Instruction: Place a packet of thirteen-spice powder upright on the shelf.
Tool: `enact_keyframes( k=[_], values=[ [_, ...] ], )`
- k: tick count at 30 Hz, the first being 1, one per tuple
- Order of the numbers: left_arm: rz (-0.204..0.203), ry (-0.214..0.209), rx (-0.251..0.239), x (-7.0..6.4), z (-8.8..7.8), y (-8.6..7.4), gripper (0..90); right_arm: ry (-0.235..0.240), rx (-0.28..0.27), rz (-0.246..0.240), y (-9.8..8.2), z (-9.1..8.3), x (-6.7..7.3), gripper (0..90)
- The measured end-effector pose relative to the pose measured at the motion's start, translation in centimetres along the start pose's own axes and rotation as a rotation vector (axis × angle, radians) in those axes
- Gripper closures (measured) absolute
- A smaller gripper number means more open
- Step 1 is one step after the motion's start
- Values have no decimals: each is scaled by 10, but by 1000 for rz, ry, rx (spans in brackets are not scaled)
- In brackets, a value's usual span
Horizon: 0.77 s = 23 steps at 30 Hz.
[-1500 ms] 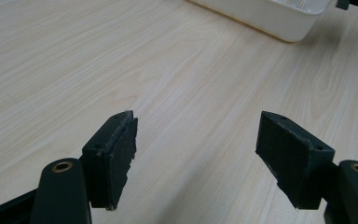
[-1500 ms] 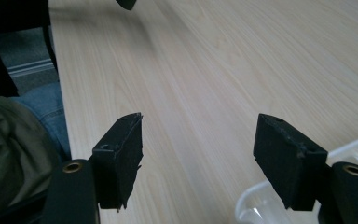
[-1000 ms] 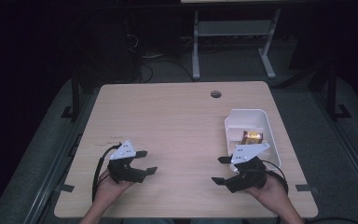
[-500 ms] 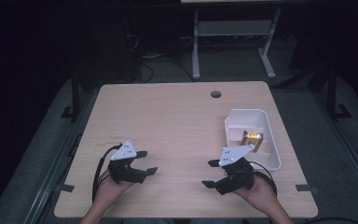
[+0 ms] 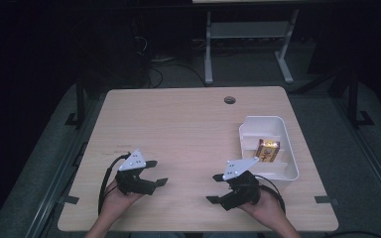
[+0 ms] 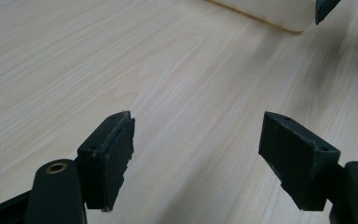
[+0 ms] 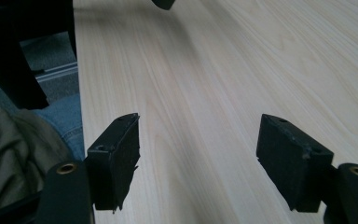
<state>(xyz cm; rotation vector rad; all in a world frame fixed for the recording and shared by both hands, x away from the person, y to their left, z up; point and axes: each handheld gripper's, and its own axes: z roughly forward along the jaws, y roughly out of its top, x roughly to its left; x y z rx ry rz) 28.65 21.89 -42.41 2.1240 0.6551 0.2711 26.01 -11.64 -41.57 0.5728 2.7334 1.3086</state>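
A light wooden table (image 5: 188, 129) is seen from above, with a small round hole (image 5: 229, 100) near its far edge. A white tray (image 5: 283, 171) is placed toward the table's right side, and a small yellow and red box (image 5: 268, 150) is held inside it, against a low divider. The box's print is too small to be read.

The left gripper (image 5: 156, 172) is held low over the near left part of the table, its jaws spread wide and nothing gripped between them. In the left gripper view its jaws (image 6: 198, 154) are shown wide apart over bare wood, with a corner of the tray (image 6: 270, 11) at the top.

The right gripper (image 5: 214, 188) is held over the near right part of the table, just beside the tray's near corner, pointed toward the left. Its jaws are spread wide and empty as well. In the right gripper view the gripper (image 7: 198, 154) is seen over bare wood, with blue denim (image 7: 63, 119) at the table's edge
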Motion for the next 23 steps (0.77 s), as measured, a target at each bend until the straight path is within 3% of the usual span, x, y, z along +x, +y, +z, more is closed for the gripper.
enact_keyframes(
  k=[2, 8, 23],
  values=[
    [2, 1, 2, 0, 0, 0, 254, 16, -7, 20, -1, 3, 0, 294],
    [7, 3, 6, -1, 1, 0, 253, -6, 21, 3, -3, 12, 3, 288],
    [20, 6, 15, -2, 3, 0, 252, 0, 64, 3, -11, 29, 12, 290]
  ],
)
